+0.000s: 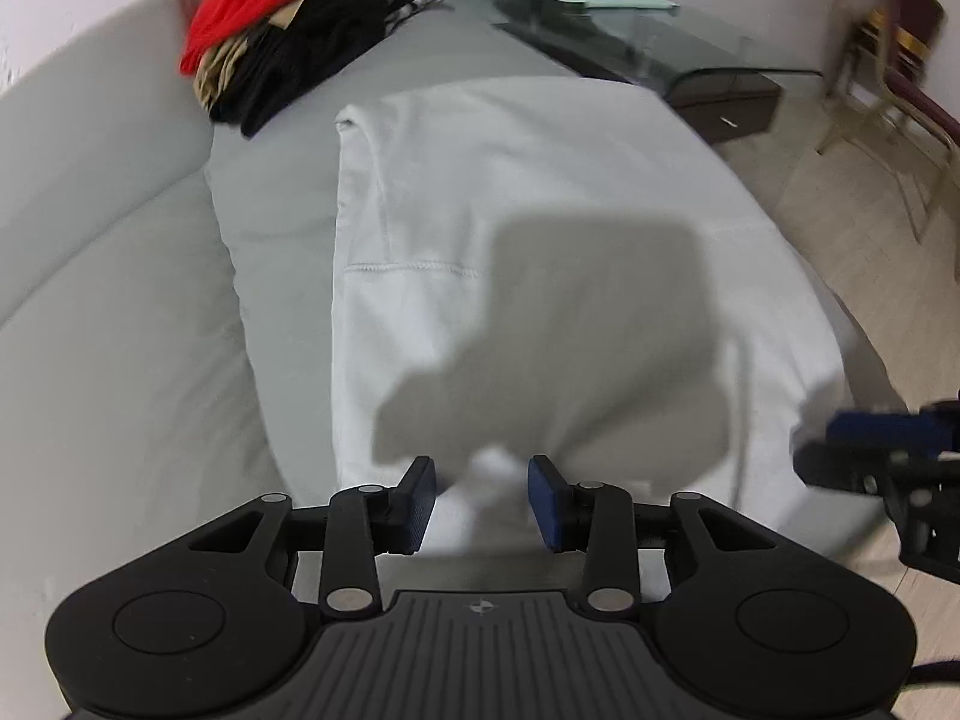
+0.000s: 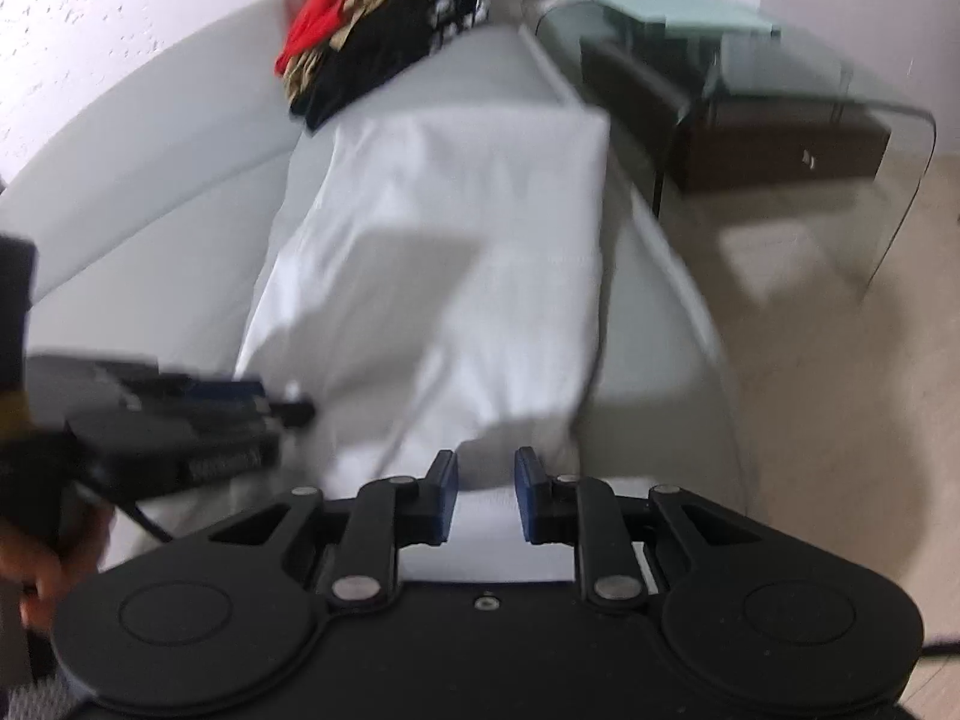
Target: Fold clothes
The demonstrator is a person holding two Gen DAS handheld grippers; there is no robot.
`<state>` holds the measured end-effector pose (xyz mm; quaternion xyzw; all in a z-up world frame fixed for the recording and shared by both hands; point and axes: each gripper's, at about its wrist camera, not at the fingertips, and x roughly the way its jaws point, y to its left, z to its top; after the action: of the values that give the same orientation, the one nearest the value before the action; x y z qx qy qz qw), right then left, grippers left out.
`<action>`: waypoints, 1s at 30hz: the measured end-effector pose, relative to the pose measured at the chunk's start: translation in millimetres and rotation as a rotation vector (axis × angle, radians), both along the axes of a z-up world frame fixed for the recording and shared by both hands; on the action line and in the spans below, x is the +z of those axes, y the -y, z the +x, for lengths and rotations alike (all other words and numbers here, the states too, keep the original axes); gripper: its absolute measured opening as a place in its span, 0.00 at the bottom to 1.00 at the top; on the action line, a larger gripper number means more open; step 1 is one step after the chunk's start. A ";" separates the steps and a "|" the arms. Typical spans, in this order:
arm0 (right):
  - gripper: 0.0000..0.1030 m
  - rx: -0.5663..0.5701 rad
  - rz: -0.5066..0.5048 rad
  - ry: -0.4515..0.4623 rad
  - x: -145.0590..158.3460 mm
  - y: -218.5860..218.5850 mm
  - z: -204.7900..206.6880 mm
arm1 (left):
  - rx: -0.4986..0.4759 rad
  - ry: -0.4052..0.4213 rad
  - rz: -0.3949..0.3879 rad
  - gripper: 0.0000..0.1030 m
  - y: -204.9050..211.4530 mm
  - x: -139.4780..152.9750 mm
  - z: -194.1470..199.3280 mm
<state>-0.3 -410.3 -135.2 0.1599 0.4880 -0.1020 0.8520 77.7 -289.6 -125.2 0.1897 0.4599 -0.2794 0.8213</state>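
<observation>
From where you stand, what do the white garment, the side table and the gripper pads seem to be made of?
White garment: soft matte fabric, probably cotton knit; it creases and shows a stitched seam.
Side table: clear glass, bent at the corner; the dark cabinet and floor show through it.
Gripper pads: blue, matte, finely textured, likely rubber or foam, on black plastic-looking links. Blur leaves the textures uncertain.

White garment (image 1: 540,192), grey sofa (image 1: 108,192), red/tan/black clothes pile (image 1: 282,30) (blue tong pads (image 1: 549,501)).

No readable text, labels or numbers, blurred ridged marking on left tongs (image 2: 282,414)
</observation>
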 end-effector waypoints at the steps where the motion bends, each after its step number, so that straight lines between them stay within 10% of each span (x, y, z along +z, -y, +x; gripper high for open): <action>1: 0.25 -0.009 0.005 -0.047 -0.6 -1.0 -7.1 | 0.016 -0.002 0.011 0.37 -4.9 3.9 -7.0; 14: 0.93 -0.021 -0.090 0.175 162.7 -46.5 -79.0 | 0.073 0.061 -0.208 0.90 -55.8 134.6 -81.9; 30: 1.00 -0.066 -0.141 0.132 201.9 -62.4 -93.9 | 0.081 0.069 -0.167 0.99 -63.1 168.2 -116.9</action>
<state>-94.2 -347.9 66.7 0.1218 0.4168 -0.1533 0.8877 -39.2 -226.5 43.0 0.1115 0.4137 -0.2768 0.8601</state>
